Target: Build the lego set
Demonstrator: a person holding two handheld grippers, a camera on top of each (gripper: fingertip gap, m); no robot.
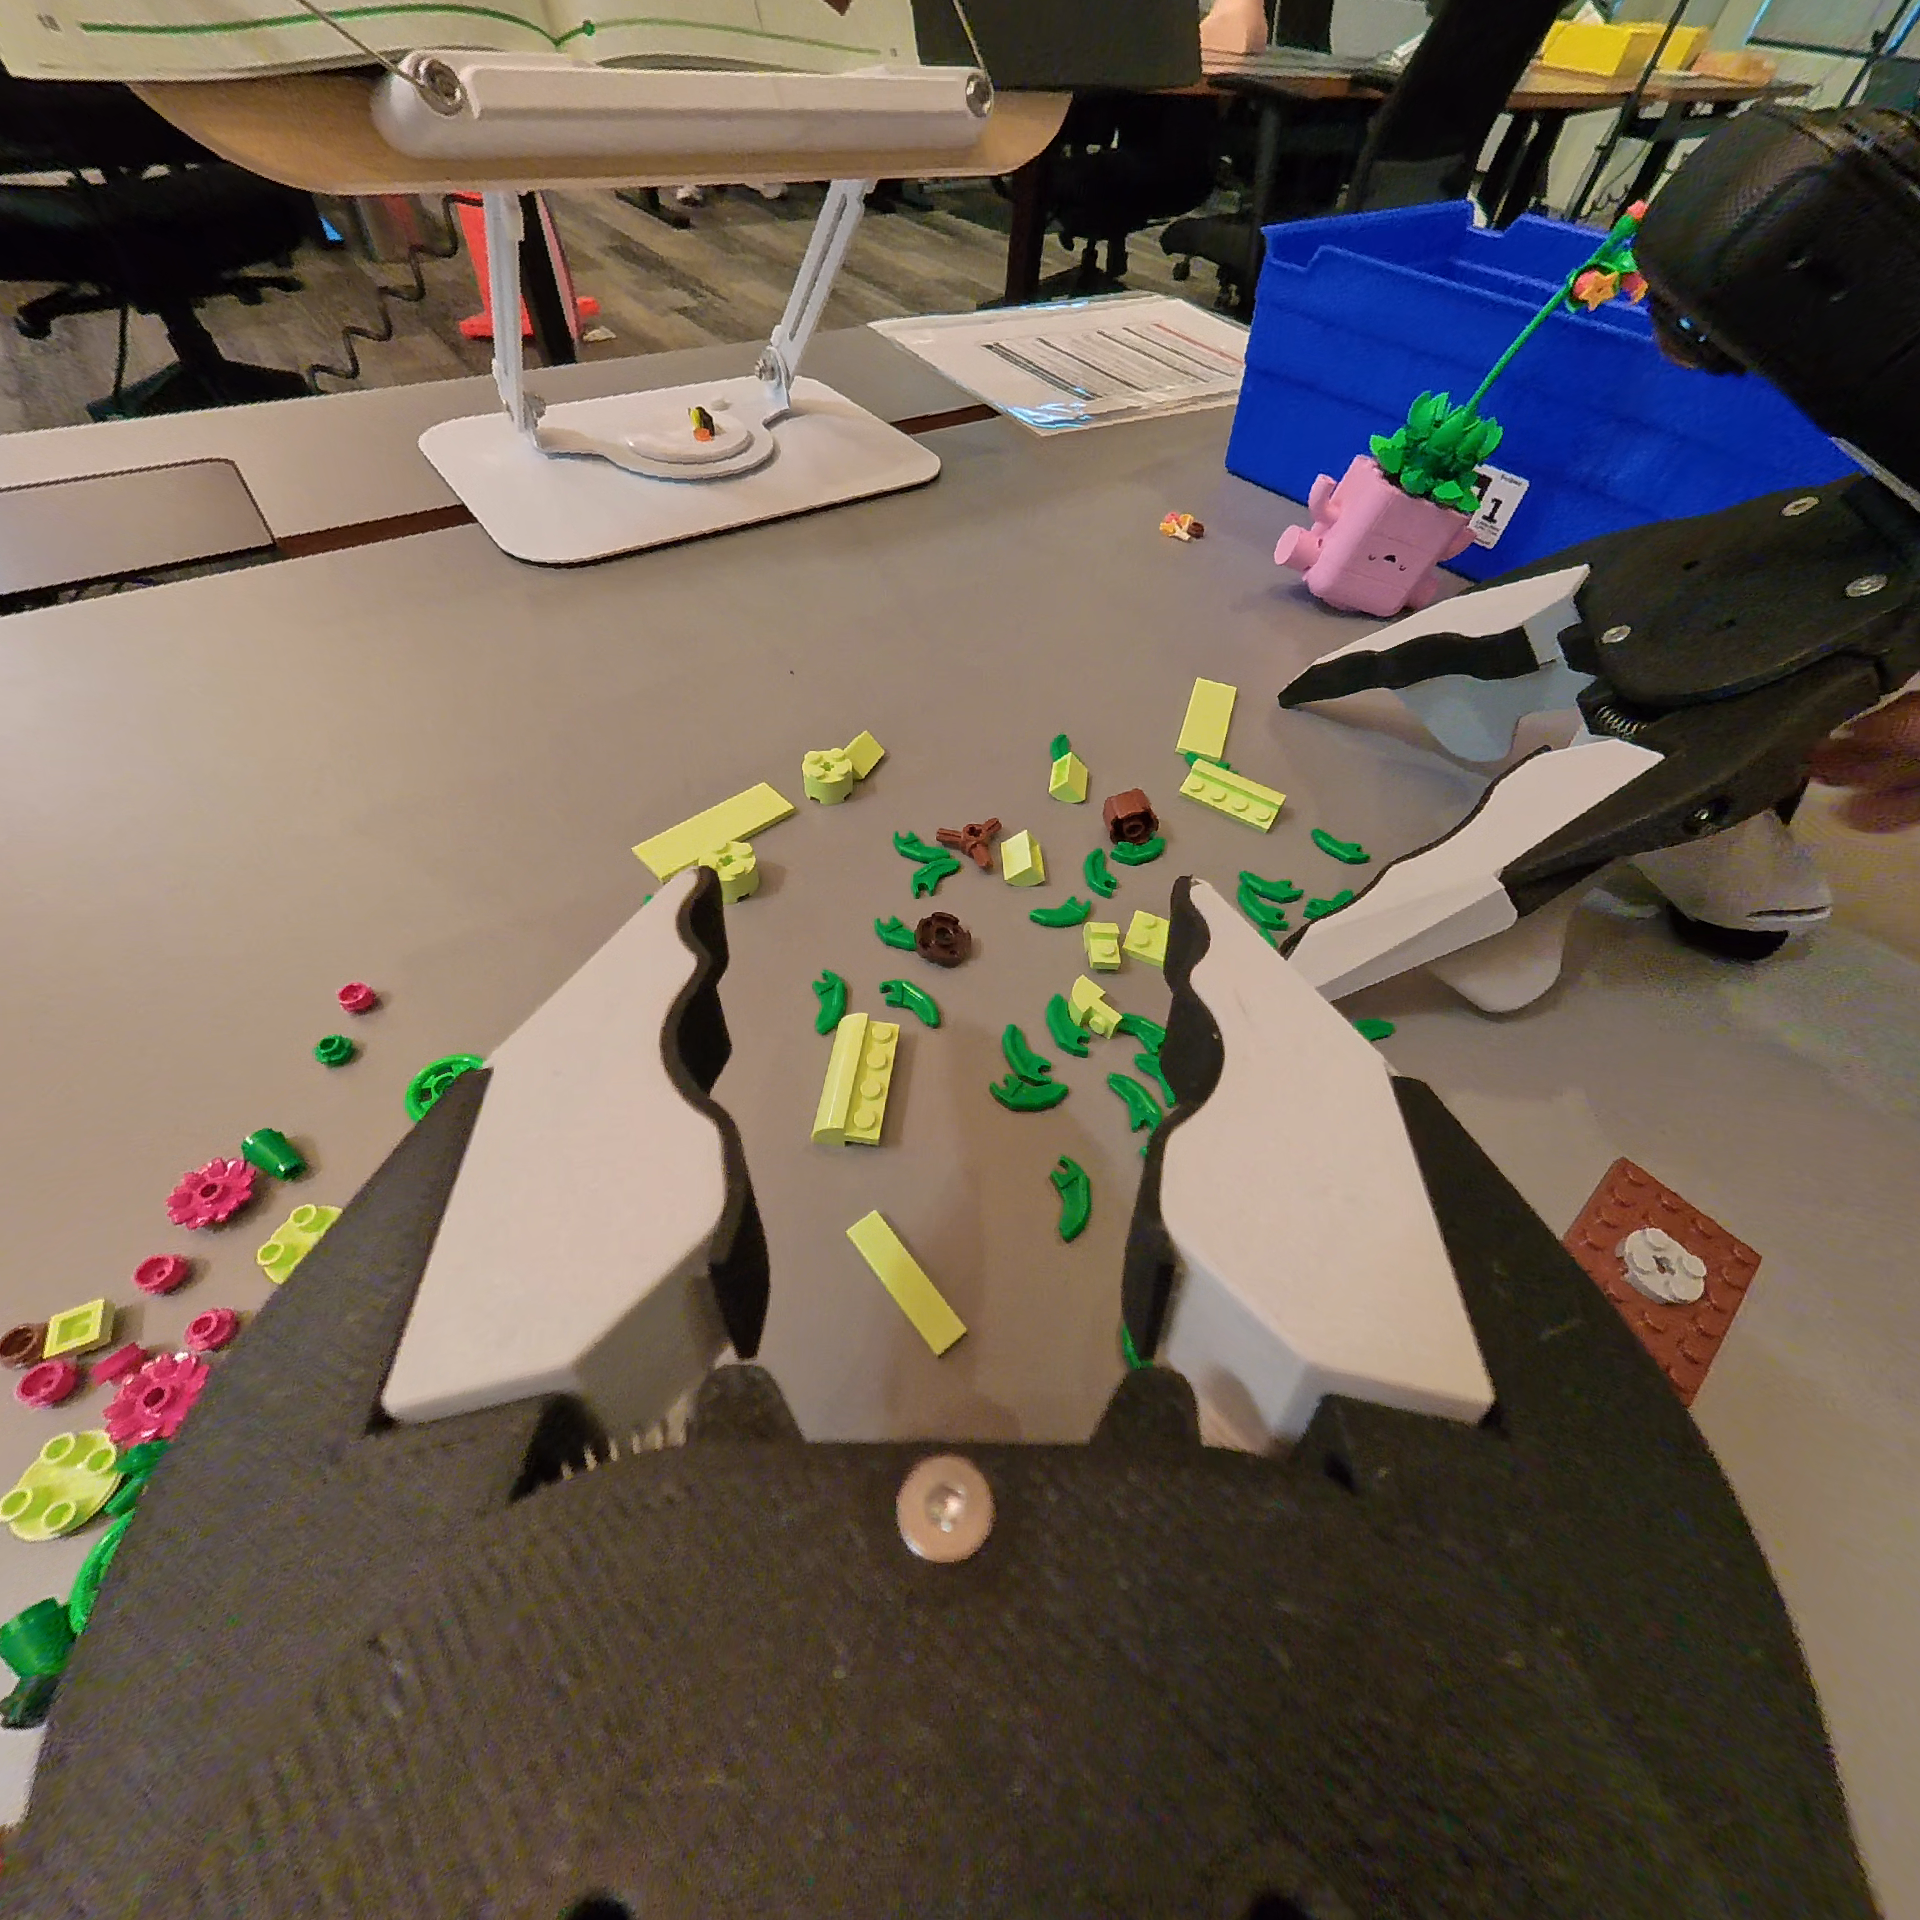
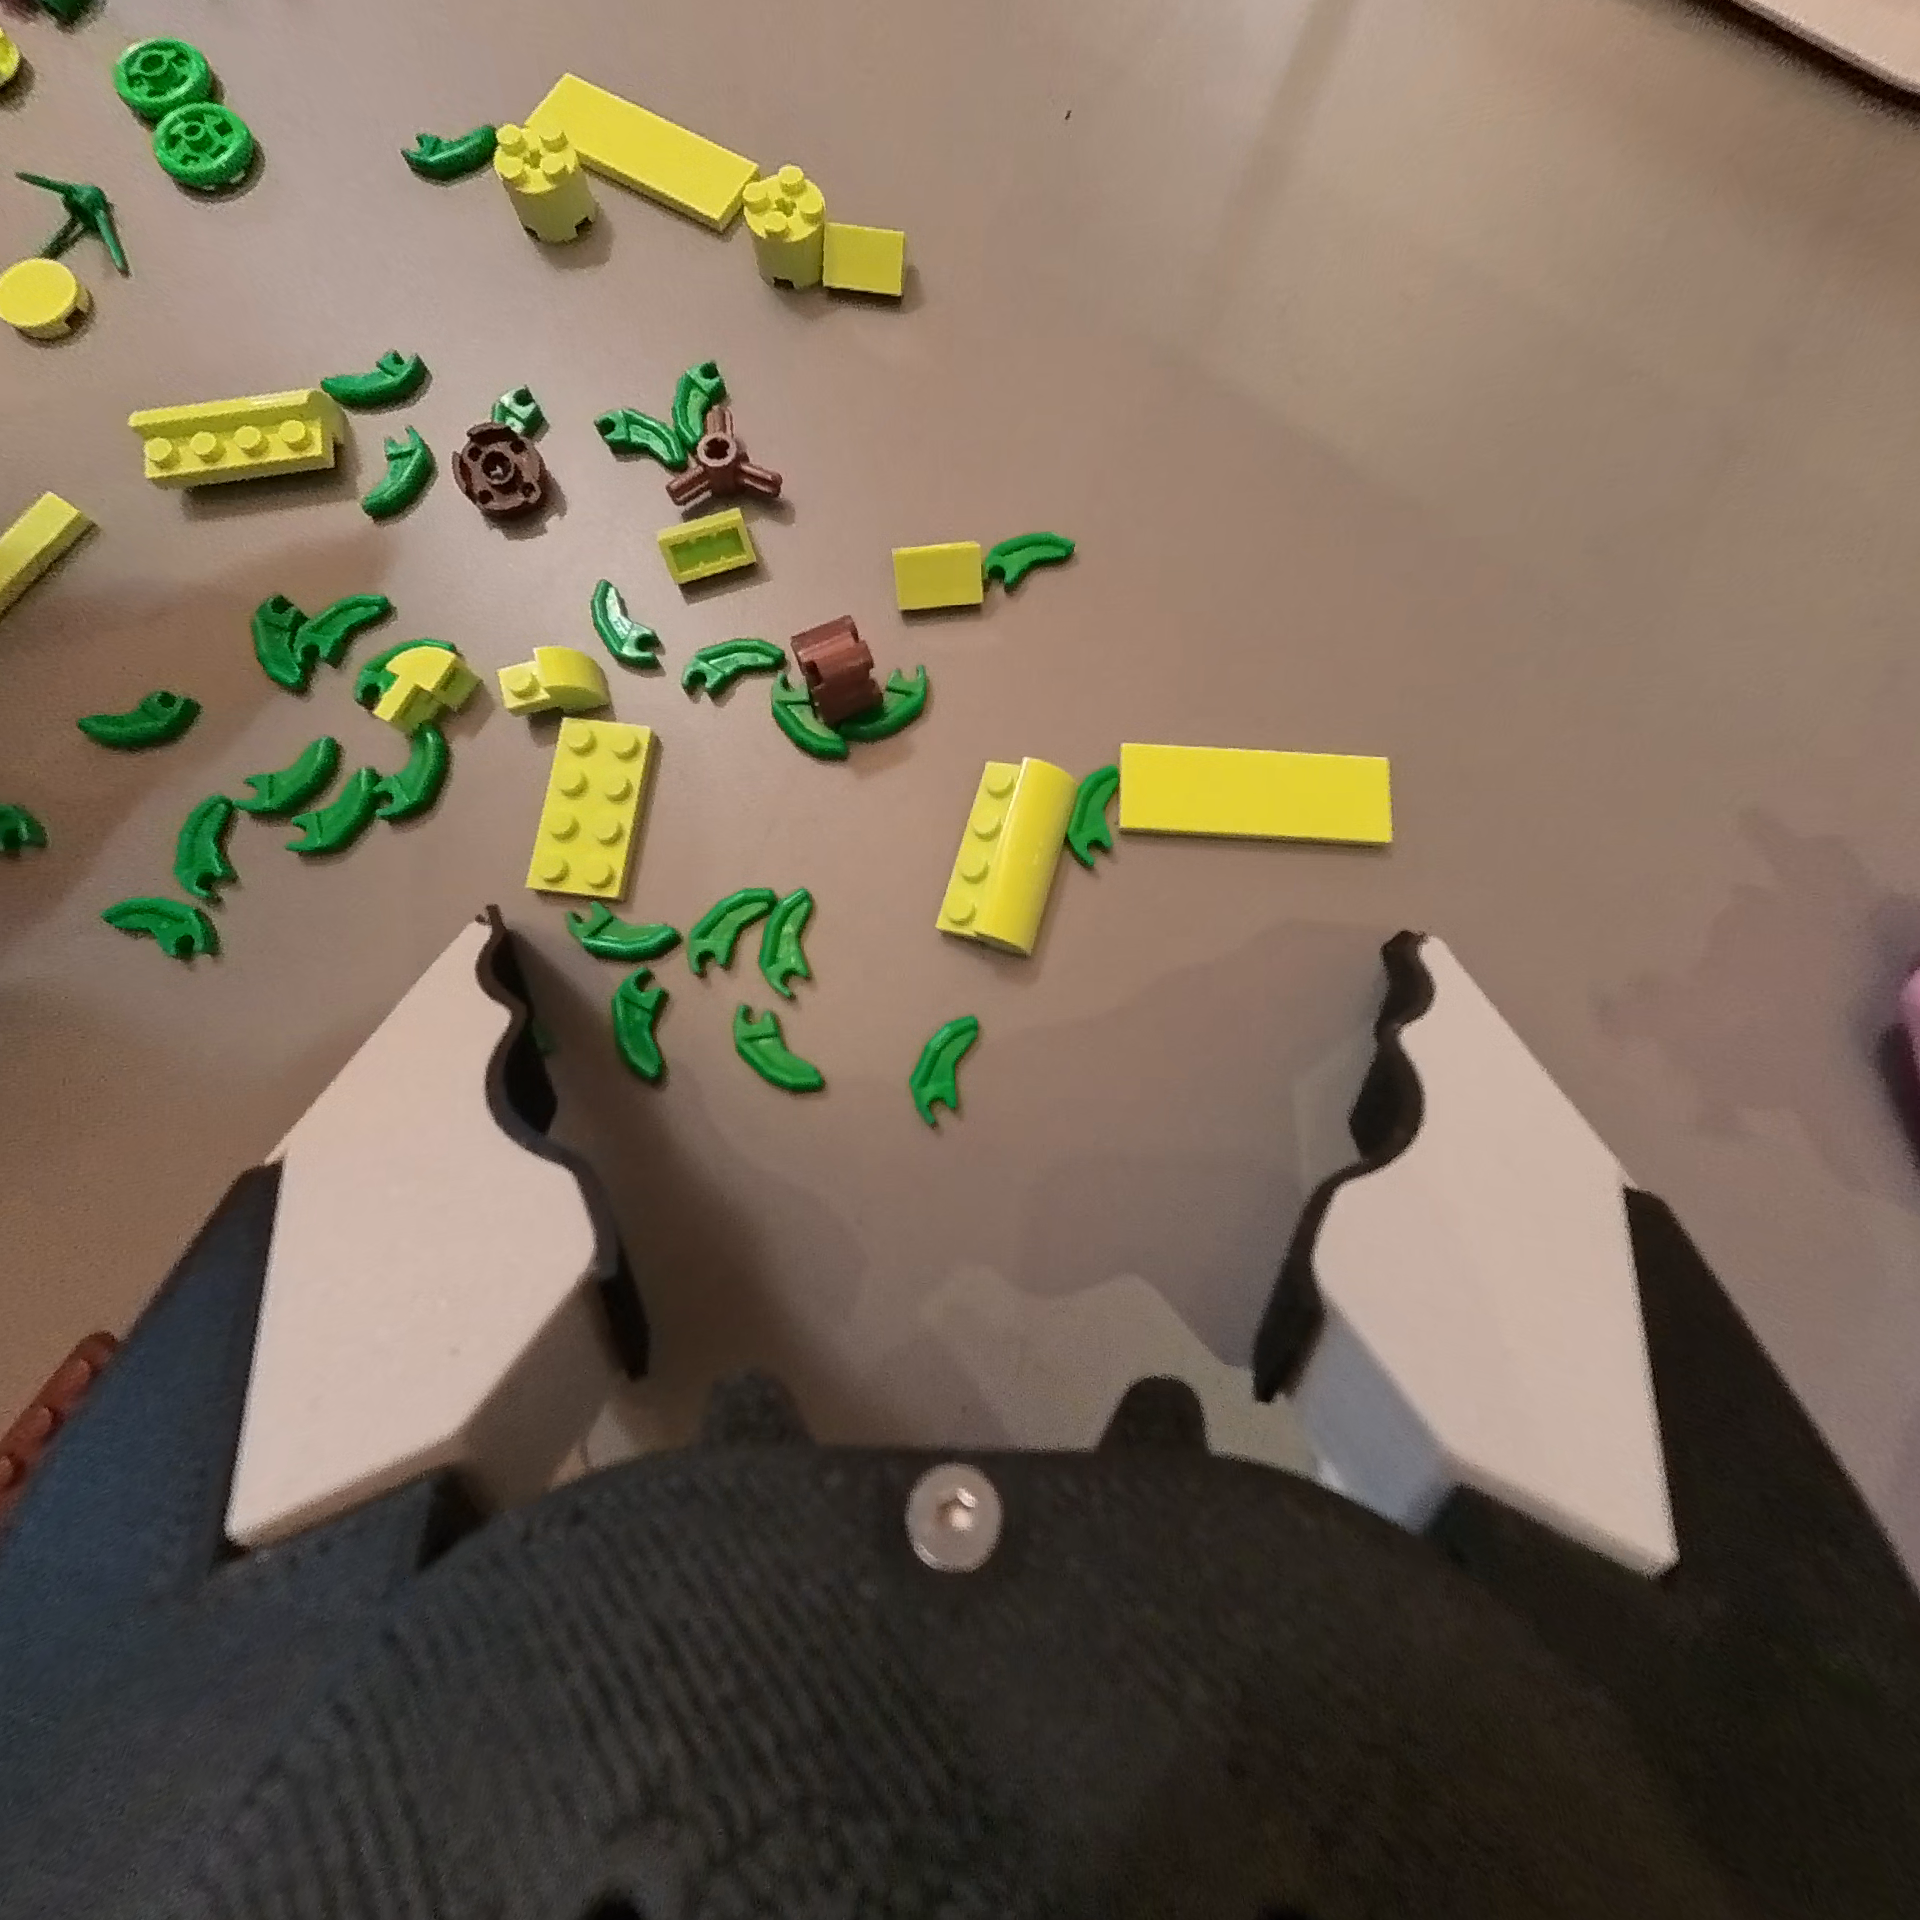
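Loose Lego pieces lie scattered on the grey table: lime plates and bricks, several green leaves and brown pieces. My left gripper is open and empty, low over this pile. My right gripper comes in from the right, open and empty, with its tips at the pile's edge. In the right wrist view my right gripper is wide open above green leaves and a lime curved brick. A built pink pot with a green plant stands at the back right.
A blue bin stands behind the pink pot. A white book stand holds an open booklet at the back. A brown plate with a grey round piece lies at the right. Magenta flowers and lime rounds lie at the left.
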